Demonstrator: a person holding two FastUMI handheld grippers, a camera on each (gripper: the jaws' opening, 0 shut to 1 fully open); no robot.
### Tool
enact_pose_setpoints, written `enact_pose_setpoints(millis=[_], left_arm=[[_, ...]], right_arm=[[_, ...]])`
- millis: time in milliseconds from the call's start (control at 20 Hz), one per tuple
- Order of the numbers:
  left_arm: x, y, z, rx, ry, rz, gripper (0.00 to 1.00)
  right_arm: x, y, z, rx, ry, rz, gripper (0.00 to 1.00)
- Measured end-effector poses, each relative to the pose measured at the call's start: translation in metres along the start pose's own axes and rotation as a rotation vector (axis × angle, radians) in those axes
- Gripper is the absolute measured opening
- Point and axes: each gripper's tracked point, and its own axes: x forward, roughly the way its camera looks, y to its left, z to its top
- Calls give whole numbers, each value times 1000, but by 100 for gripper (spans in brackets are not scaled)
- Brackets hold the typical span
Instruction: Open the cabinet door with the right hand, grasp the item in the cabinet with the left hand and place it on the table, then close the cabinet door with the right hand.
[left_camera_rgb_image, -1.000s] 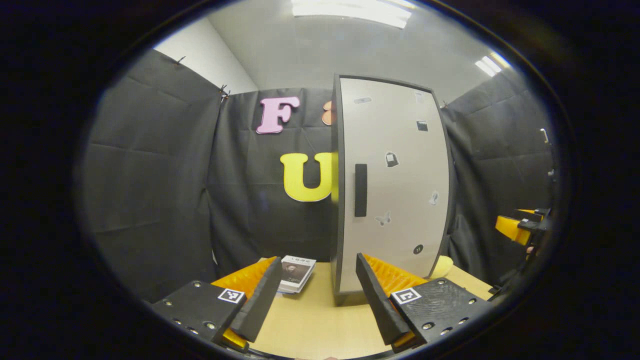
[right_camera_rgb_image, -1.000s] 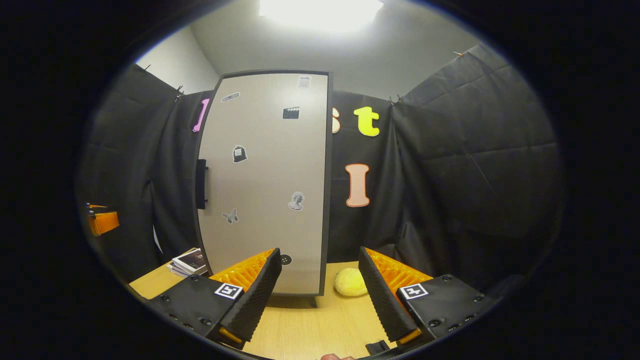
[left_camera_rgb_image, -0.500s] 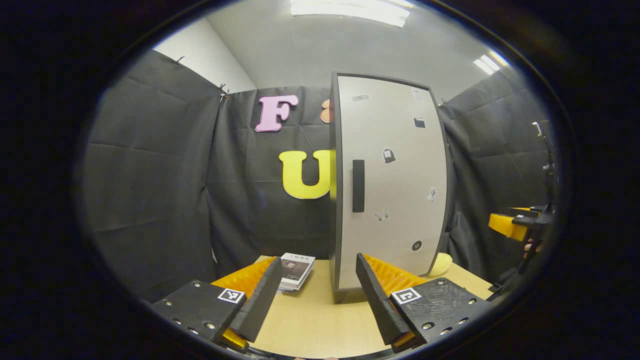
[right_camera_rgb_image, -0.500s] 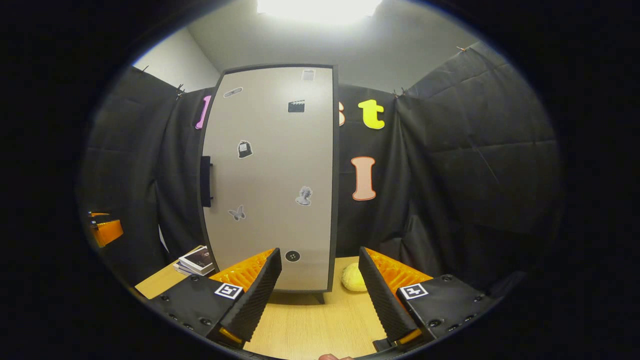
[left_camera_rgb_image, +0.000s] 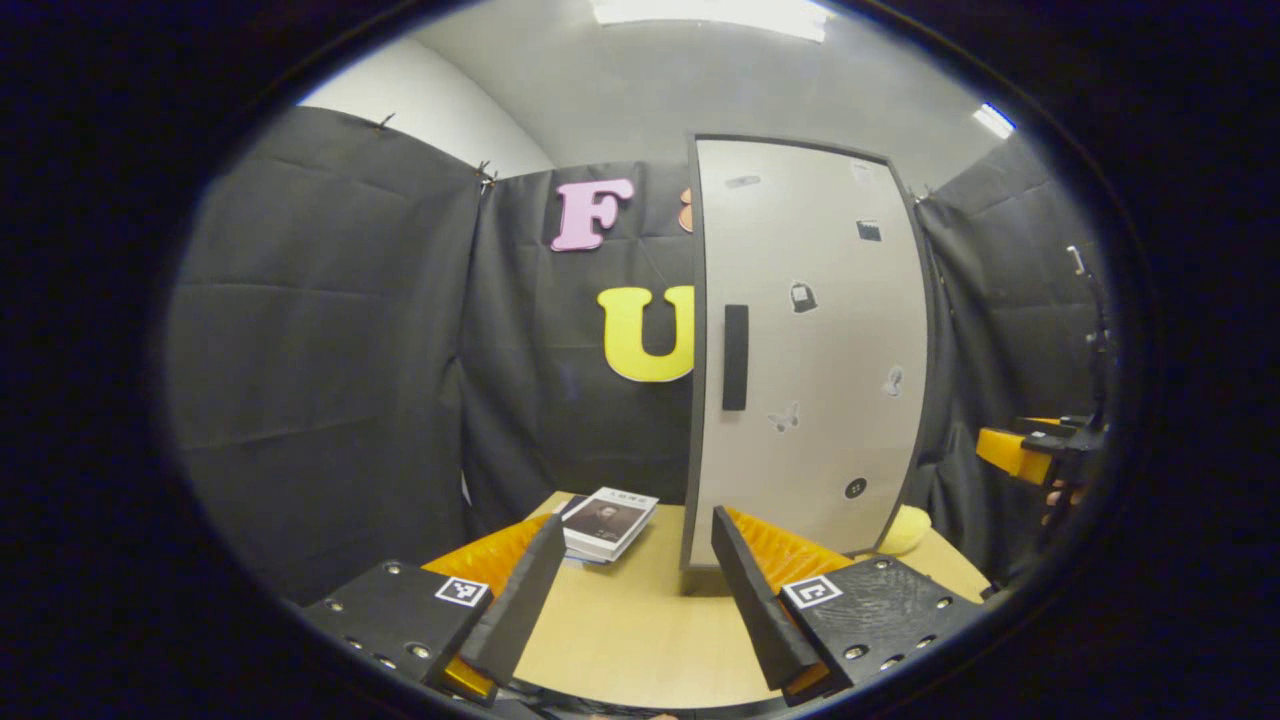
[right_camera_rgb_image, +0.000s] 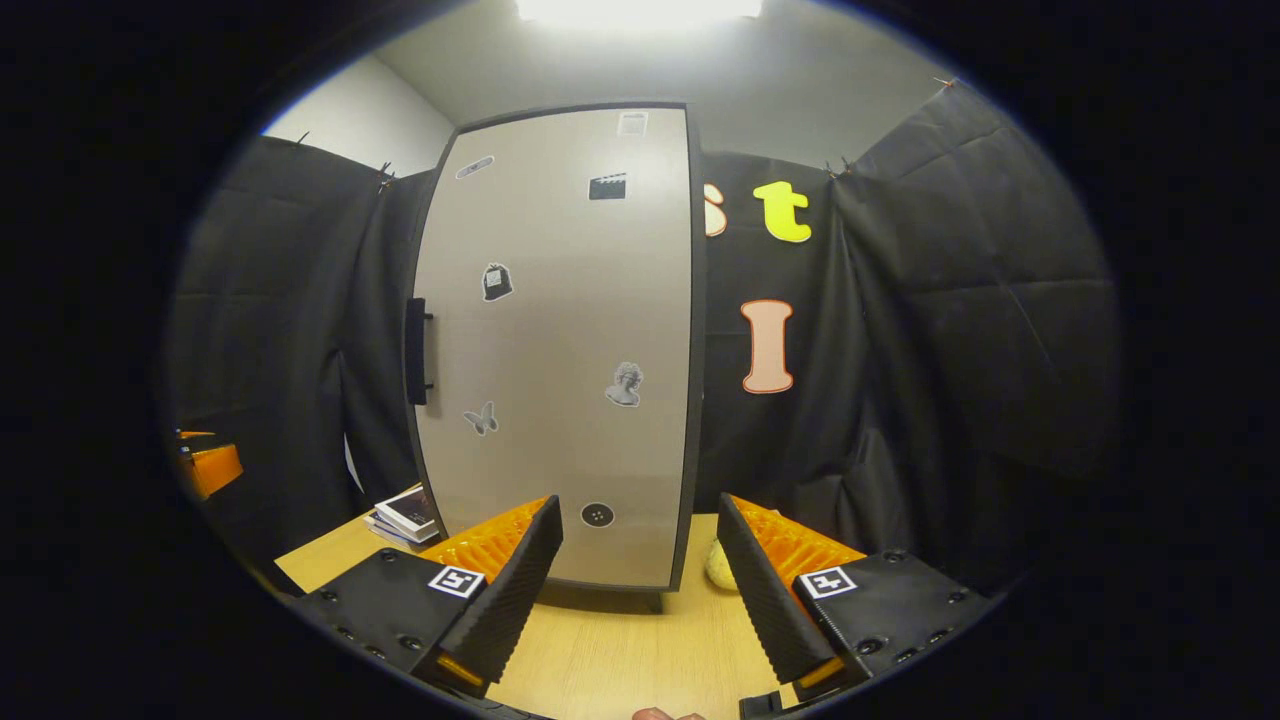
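A tall grey cabinet with a dark frame stands on the wooden table; its door is closed and carries several small stickers. A dark vertical handle sits at the door's left edge, seen too as the handle in the right gripper view. My left gripper is open, low over the table, well short of the cabinet. My right gripper is open in front of the door's lower part, apart from it. The right gripper also appears far right in the left gripper view. What is inside the cabinet is hidden.
A small stack of books lies on the table left of the cabinet, also the books. A yellow soft object lies at the cabinet's right, partly hidden as the yellow object. Black cloth walls enclose the booth.
The right gripper has drifted left and closer, so the door looms larger and covers more of the yellow object. The left view has shifted, putting the cabinet further right. Both grippers stay open.
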Motion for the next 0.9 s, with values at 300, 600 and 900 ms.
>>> enact_pose_setpoints(millis=[300,600,900], left_arm=[[-17,-17,-3,-3,10,139,88],[5,-11,-8,-24,10,138,89],[35,38,-8,1,14,106,89]], right_arm=[[40,-2,26,47,-26,102,98],[69,26,74,87,-79,99,93],[95,96,120,115,-132,100,96]])
